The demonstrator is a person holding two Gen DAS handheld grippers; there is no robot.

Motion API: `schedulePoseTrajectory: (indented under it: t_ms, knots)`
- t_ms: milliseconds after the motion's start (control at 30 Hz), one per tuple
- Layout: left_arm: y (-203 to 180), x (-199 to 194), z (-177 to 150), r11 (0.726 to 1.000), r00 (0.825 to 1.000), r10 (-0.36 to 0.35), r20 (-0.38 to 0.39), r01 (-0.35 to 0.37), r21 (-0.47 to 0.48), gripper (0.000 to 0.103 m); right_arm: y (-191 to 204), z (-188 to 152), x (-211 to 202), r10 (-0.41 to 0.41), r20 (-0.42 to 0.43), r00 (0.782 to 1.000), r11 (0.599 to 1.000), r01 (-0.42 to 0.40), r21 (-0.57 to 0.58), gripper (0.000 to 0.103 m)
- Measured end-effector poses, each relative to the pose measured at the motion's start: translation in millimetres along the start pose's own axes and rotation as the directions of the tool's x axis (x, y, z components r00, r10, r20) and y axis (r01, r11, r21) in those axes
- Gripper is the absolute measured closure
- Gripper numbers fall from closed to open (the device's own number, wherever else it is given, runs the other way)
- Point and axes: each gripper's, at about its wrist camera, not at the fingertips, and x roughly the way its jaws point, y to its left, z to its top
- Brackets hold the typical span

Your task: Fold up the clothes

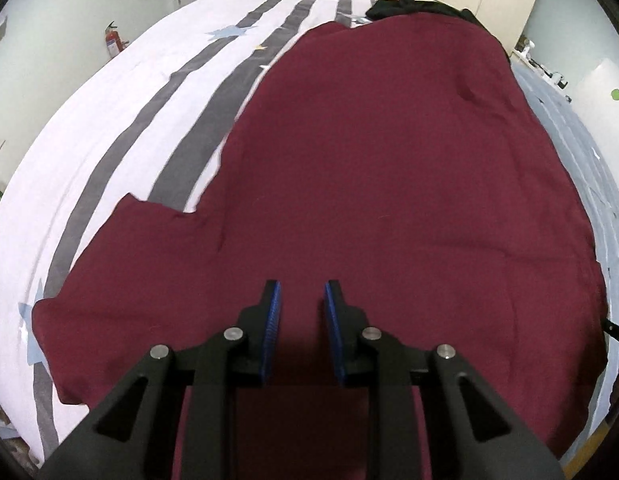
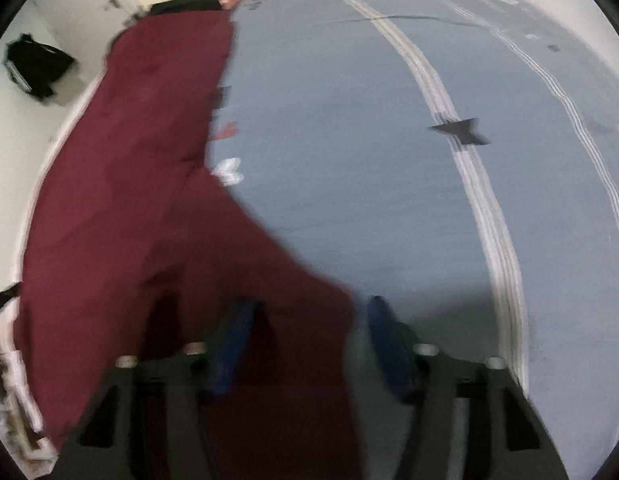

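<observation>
Blue pads of the left tool [image 1: 302, 292] are being held slightly apart just above the maroon garment [image 1: 369, 184], nothing being gripped between them. In the blurred right wrist view, the right tool [image 2: 309, 312] is being kept partly open, the garment's edge lying between its pads; whether the cloth is being pinched cannot be told. Beyond, the garment is being shown spread flat across the bed [image 1: 129, 112], its sheet striped and starred. Farther off, dark clothing [image 1: 413, 6] is lying near the bed's far edge.
</observation>
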Motion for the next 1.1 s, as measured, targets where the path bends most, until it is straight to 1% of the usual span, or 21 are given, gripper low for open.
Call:
schedulePoseTrajectory:
  t_ms: [33, 67, 100, 167, 233, 267, 300, 367, 400, 467, 533, 567, 600, 633, 700, 733, 800, 833, 933, 1000, 1100]
  knots:
    - [2, 2, -2, 1.0, 1.0, 0.004, -0.001, -0.004, -0.006, 0.083, 7, -1, 0, 0.005, -0.006, 1.0, 1.0, -0.005, -0.02, 0.076]
    - [3, 3, -3, 1.0, 1.0, 0.009, -0.002, -0.009, -0.012, 0.083, 15, -1, -2, 0.0, -0.004, 1.0, 0.999, -0.001, -0.032, 0.087]
    - [10, 3, -4, 1.0, 1.0, 0.017, -0.005, -0.017, -0.023, 0.083, 23, 0, -4, -0.008, 0.001, 1.0, 0.999, 0.008, -0.042, 0.093]
    - [23, 4, -5, 0.999, 0.999, 0.032, -0.01, -0.033, -0.037, 0.083, 40, 1, -10, -0.025, 0.013, 1.0, 0.998, 0.026, -0.06, 0.095]
    - [40, 5, -1, 0.998, 0.999, 0.042, -0.009, -0.042, -0.051, 0.083, 80, 4, -36, -0.02, 0.089, 0.996, 0.989, 0.033, -0.142, 0.095]
    - [46, 4, -2, 0.997, 0.999, 0.047, -0.009, -0.048, -0.053, 0.083, 106, 4, -48, -0.013, 0.124, 0.992, 0.979, 0.037, -0.2, 0.095]
    - [56, 2, -3, 0.997, 0.998, 0.056, -0.009, -0.056, -0.055, 0.083, 138, 2, -57, 0.011, 0.139, 0.99, 0.967, 0.024, -0.253, 0.095]
    - [69, -1, -5, 0.996, 0.998, 0.061, -0.015, -0.062, -0.062, 0.083, 205, -7, -66, 0.079, 0.142, 0.987, 0.944, -0.028, -0.33, 0.095]
    - [75, -3, -6, 0.996, 0.998, 0.063, -0.019, -0.064, -0.065, 0.083, 230, -9, -61, 0.11, 0.125, 0.986, 0.937, -0.061, -0.345, 0.094]
    - [87, -7, -9, 0.995, 0.998, 0.067, -0.019, -0.069, -0.078, 0.083, 269, -10, -48, 0.162, 0.081, 0.984, 0.922, -0.121, -0.368, 0.088]
    - [97, -10, -9, 0.994, 0.997, 0.069, -0.022, -0.07, -0.088, 0.083, 302, -10, -35, 0.198, 0.04, 0.979, 0.909, -0.168, -0.381, 0.075]
    - [99, -12, -9, 0.994, 0.998, 0.067, -0.019, -0.069, -0.09, 0.083, 313, -12, -31, 0.2, 0.027, 0.979, 0.912, -0.176, -0.371, 0.062]
    - [102, -13, -10, 0.994, 0.998, 0.065, -0.016, -0.067, -0.092, 0.083, 310, -10, -30, 0.206, 0.031, 0.978, 0.919, -0.182, -0.35, 0.056]
    - [104, -14, -11, 0.994, 0.998, 0.064, -0.015, -0.065, -0.089, 0.083, 299, -4, -29, 0.213, 0.042, 0.976, 0.926, -0.188, -0.327, 0.056]
    - [106, -15, -13, 0.995, 0.998, 0.055, -0.015, -0.056, -0.086, 0.083, 282, -6, -35, 0.212, 0.076, 0.974, 0.941, -0.183, -0.285, 0.052]
    - [105, -16, -14, 0.995, 0.999, 0.051, -0.017, -0.052, -0.085, 0.083, 272, -9, -38, 0.196, 0.091, 0.976, 0.948, -0.164, -0.274, 0.052]
    - [104, -15, -18, 0.996, 0.999, 0.043, -0.019, -0.044, -0.08, 0.083, 247, -15, -41, 0.131, 0.105, 0.986, 0.961, -0.101, -0.257, 0.048]
    - [103, -15, -20, 0.996, 0.999, 0.041, -0.02, -0.042, -0.079, 0.083, 234, -20, -40, 0.092, 0.106, 0.99, 0.968, -0.064, -0.244, 0.048]
    - [101, -16, -26, 0.996, 0.999, 0.033, -0.026, -0.035, -0.082, 0.083, 201, -27, -45, 0.017, 0.115, 0.993, 0.981, 0.006, -0.192, 0.048]
    - [101, -16, -29, 0.996, 0.999, 0.032, -0.032, -0.034, -0.081, 0.083, 172, -28, -49, -0.023, 0.117, 0.993, 0.99, 0.039, -0.136, 0.048]
    - [103, -16, -31, 0.996, 0.999, 0.035, -0.039, -0.038, -0.082, 0.083, 139, -26, -57, -0.04, 0.124, 0.992, 0.999, 0.044, -0.031, 0.048]
